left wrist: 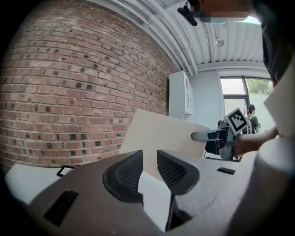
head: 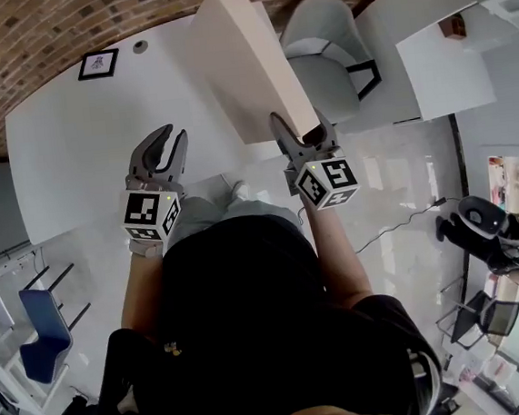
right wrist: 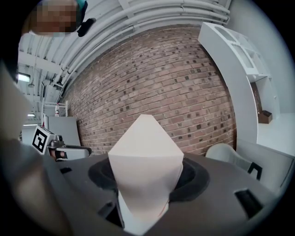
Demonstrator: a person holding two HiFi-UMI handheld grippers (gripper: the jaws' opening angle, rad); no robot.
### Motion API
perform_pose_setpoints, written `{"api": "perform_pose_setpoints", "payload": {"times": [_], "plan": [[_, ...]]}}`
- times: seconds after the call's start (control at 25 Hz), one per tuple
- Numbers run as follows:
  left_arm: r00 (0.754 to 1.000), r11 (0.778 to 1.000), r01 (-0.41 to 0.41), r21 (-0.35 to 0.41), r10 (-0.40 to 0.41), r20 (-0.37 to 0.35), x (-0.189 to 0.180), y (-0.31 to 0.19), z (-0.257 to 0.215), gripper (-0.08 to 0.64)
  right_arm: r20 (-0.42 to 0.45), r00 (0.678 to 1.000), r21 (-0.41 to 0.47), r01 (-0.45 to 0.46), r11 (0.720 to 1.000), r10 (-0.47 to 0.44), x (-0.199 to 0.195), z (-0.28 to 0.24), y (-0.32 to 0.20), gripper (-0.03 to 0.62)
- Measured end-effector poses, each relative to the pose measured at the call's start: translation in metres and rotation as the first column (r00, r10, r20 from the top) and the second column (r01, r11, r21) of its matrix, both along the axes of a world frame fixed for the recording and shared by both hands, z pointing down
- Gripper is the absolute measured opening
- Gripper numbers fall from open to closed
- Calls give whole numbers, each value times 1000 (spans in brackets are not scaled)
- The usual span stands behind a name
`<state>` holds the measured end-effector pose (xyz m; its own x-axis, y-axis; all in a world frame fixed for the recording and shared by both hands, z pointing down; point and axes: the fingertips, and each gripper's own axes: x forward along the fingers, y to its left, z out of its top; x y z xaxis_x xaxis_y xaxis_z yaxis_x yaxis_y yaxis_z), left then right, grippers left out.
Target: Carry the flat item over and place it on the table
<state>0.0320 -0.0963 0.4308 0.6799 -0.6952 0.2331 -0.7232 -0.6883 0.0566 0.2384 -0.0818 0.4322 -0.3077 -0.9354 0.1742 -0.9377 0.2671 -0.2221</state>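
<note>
No words or numbers can be read. Black-and-white square codes mark the cube of the left gripper at nine o'clock and that of the right gripper at three o'clock.

We wear a black short-sleeve tee & grey pants. Our left gripper & right gripper: grey, w/ black ribbed pads, each w/ a cube of black-&-white squares.
</note>
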Motion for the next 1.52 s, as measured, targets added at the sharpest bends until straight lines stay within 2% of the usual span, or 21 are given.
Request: {"api": "perform_pose_setpoints", "payload": {"times": [0.24, 0.64, 1.12, 1.36, 1.52], "plan": [[997, 996, 82, -34, -82, 17, -19, -11, 9, 100, 26, 999, -57, 36, 998, -35, -5, 27, -34, 285], [982, 978, 189, -84, -190, -2, -84, -58, 19, 100, 47, 998, -151, 46, 988, -40, -51, 66, -100, 287], [985, 977, 169, -133, -170, 1, -120, -96, 38, 100, 157, 987, -270, 8, 963, 36, -88, 121, -157, 288], [987, 974, 162, -161, -163, 7, -135, -104, 51, 100, 208, 976, -281, -5, 960, 66, -105, 137, -176, 290], [987, 971, 159, -177, -159, 13, -144, -109, 59, 100, 211, 975, -281, -4, 960, 66, -114, 148, -183, 293]]}}
